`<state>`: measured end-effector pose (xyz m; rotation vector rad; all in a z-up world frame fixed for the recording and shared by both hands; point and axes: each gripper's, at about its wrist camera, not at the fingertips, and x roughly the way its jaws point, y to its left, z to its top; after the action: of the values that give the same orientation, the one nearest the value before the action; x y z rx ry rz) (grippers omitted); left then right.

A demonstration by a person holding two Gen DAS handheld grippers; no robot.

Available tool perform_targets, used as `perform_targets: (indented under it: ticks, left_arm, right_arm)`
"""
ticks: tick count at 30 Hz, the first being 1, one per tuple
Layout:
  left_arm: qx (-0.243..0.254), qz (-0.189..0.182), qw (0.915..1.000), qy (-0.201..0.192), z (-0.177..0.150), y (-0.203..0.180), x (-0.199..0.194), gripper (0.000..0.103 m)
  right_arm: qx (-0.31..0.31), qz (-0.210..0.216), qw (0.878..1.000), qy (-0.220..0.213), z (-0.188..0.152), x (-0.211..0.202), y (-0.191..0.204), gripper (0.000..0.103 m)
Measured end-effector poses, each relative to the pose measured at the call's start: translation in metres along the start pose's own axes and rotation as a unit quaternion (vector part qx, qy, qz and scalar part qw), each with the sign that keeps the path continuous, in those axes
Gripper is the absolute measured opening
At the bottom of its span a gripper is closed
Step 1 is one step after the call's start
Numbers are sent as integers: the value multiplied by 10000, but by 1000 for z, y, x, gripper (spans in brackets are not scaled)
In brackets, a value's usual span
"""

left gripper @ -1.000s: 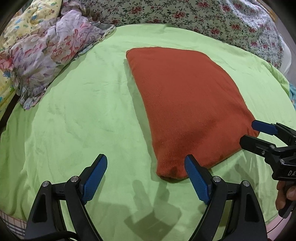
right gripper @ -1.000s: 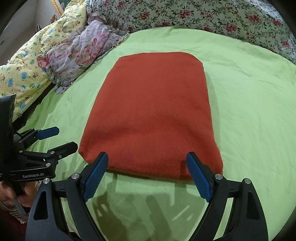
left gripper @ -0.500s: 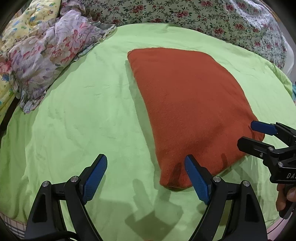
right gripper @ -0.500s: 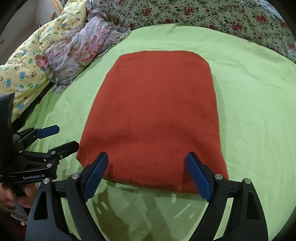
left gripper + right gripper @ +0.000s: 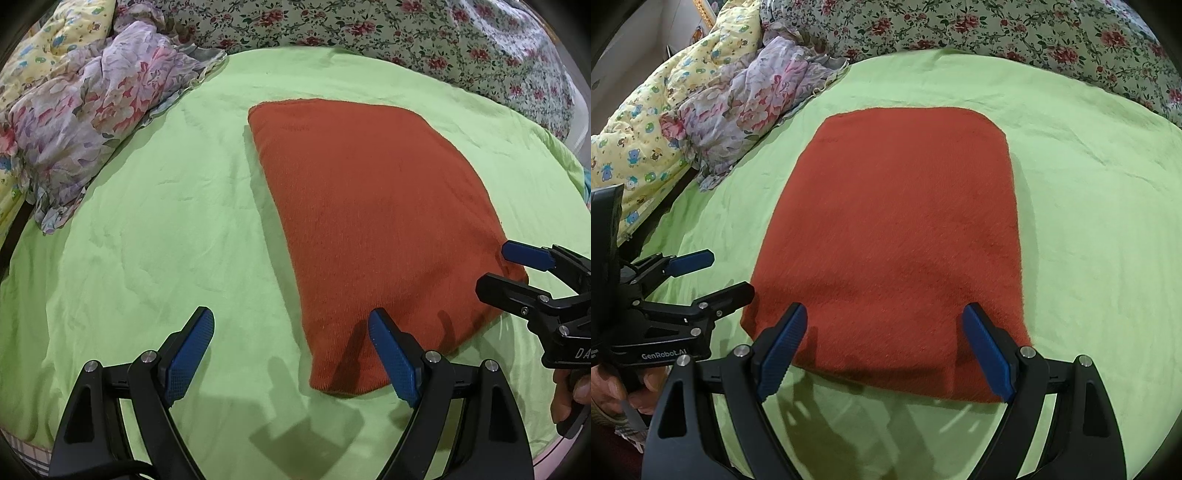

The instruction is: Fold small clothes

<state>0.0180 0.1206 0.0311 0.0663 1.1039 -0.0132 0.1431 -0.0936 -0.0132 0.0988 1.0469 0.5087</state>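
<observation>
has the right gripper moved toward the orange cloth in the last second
Yes. The right gripper has crept forward: its blue fingertips now overlap the orange cloth's near edge, where earlier they stopped just short of it.

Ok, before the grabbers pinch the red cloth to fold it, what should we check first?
1. left gripper open wide: ok.
2. right gripper open wide: ok.
3. red cloth lying flat and smooth on the green sheet: ok.
4. Near edge of the cloth between the right gripper's fingers: ok.
5. Near left corner lined up inside the left gripper: not ok, only its right finger overlaps the cloth.
6. How many layers sit at the near edge: cannot tell.
</observation>
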Motion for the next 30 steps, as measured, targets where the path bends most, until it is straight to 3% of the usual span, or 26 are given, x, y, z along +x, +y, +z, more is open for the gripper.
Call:
perform_targets:
  ticks: [30]
  left_arm:
    - [99, -83, 9999, 97, 5, 3, 11, 86]
  right_arm:
    - [67, -14, 10000, 23, 3, 4, -2, 86]
